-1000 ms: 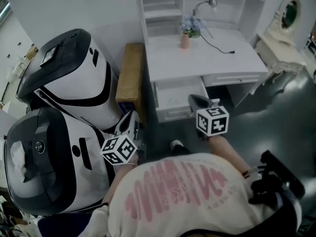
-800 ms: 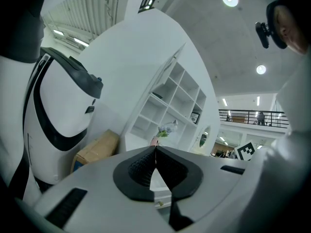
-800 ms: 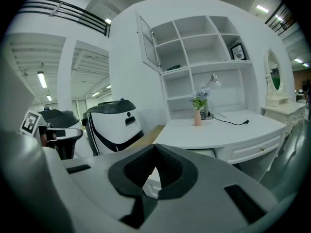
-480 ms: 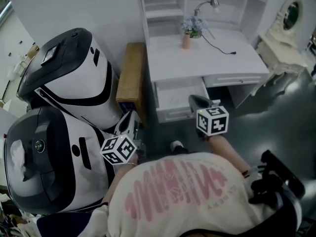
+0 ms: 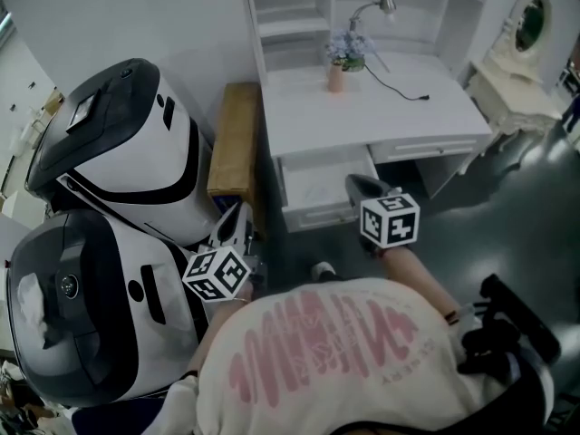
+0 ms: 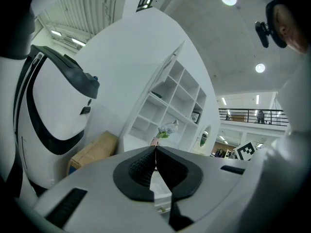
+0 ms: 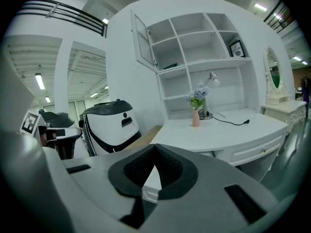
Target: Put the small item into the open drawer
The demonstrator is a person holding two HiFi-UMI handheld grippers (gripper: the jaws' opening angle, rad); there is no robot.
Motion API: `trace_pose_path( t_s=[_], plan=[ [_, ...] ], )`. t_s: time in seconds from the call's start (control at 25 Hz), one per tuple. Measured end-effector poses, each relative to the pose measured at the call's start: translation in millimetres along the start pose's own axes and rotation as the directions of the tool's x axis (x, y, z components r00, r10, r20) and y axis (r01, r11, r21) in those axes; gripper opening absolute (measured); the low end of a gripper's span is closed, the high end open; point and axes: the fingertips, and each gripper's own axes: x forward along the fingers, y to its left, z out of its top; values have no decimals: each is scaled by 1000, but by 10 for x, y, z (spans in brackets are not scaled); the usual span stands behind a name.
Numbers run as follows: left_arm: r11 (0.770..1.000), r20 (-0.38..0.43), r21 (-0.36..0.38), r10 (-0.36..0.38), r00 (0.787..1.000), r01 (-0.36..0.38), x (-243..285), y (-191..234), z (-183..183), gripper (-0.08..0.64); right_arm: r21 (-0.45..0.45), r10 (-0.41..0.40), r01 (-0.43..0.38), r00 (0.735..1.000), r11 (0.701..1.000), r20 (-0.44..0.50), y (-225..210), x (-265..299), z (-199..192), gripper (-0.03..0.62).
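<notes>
The white desk [image 5: 381,107] stands ahead with its left drawer [image 5: 317,212] pulled open; the inside looks bare white. My right gripper [image 5: 356,185] hovers just in front of the drawer's right corner, its jaws shut with nothing between them [image 7: 155,145]. My left gripper [image 5: 233,227] hangs lower left of the drawer, beside the big machine, and is also shut and empty [image 6: 155,148]. A pink vase with flowers [image 5: 336,69] and a desk lamp [image 5: 376,9] stand on the desk top. I cannot make out any loose small item.
Two large white-and-black machines [image 5: 127,143] [image 5: 82,306] fill the left side. A wooden box [image 5: 234,143] sits between them and the desk. A cable [image 5: 399,87] lies on the desk. A white vanity with an oval mirror [image 5: 530,24] stands at the right, on dark floor.
The head view has shifted a little, so the desk and machines sit slightly further left in the picture. Both grippers keep their places and stay shut.
</notes>
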Motion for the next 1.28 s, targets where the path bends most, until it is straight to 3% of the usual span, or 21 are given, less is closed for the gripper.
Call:
trace_pose_path(
  t_s=[0.48, 0.88, 1.28],
  plan=[
    [1000, -17, -6, 17, 1000, -17, 493, 193, 90, 29, -5, 11, -11, 999, 1000, -33, -235, 510, 158, 19],
    [999, -15, -20, 41, 999, -41, 842, 376, 184, 29, 39, 75, -75, 997, 996, 9, -319, 867, 426, 20],
    [999, -36, -32, 43, 998, -44, 935, 444, 110, 29, -22, 61, -62, 998, 998, -32, -335, 974, 356, 20]
  ],
)
